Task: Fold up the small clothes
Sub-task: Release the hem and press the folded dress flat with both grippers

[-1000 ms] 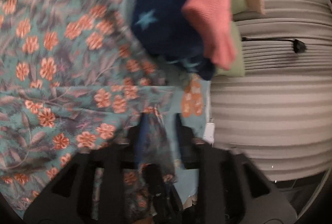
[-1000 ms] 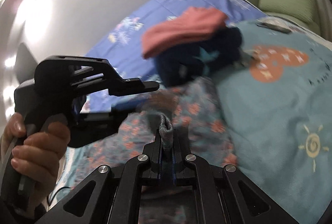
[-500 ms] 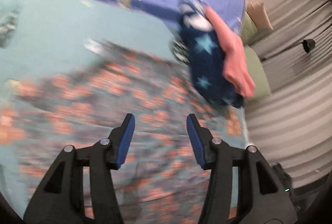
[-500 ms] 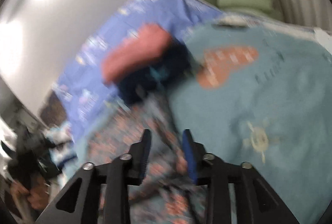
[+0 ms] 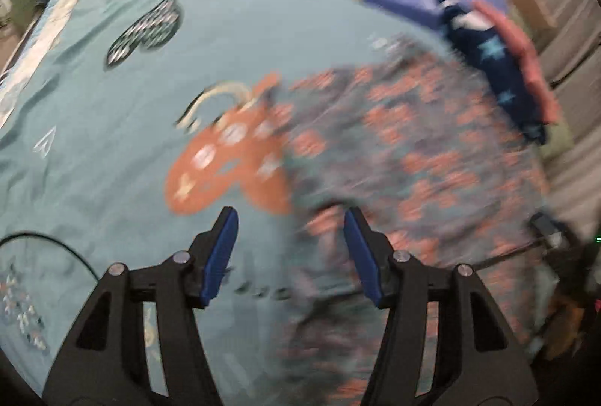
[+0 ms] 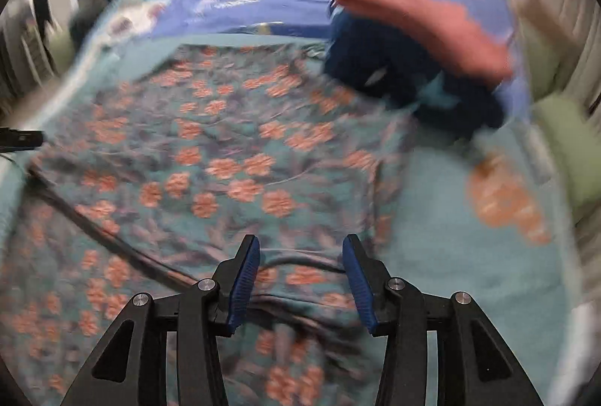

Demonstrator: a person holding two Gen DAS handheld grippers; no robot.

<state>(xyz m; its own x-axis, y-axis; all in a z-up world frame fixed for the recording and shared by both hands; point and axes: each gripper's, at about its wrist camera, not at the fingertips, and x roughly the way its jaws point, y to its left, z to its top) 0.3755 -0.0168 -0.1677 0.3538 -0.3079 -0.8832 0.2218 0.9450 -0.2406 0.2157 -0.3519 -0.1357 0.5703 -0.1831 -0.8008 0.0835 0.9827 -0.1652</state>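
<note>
A: What changed?

B: Both let go; a second ago the left gripper [image 5: 291,252] and right gripper [image 6: 300,278] each pinched the floral garment [image 6: 225,158], and their jaws have just been opening, about half apart, nothing between them; the garment lies flat on the teal bedspread [image 5: 112,161], so that fold looks done.

A: Texture?

B: Thin, limp, creased; beside the folded star-print piece [image 6: 394,67] under a ribbed coral one [image 6: 420,22].

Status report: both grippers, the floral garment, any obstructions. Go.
Left gripper and right gripper open, just opened, empty. Floral garment spread on bed. Navy-and-pink clothes pile overlaps its far corner.
</note>
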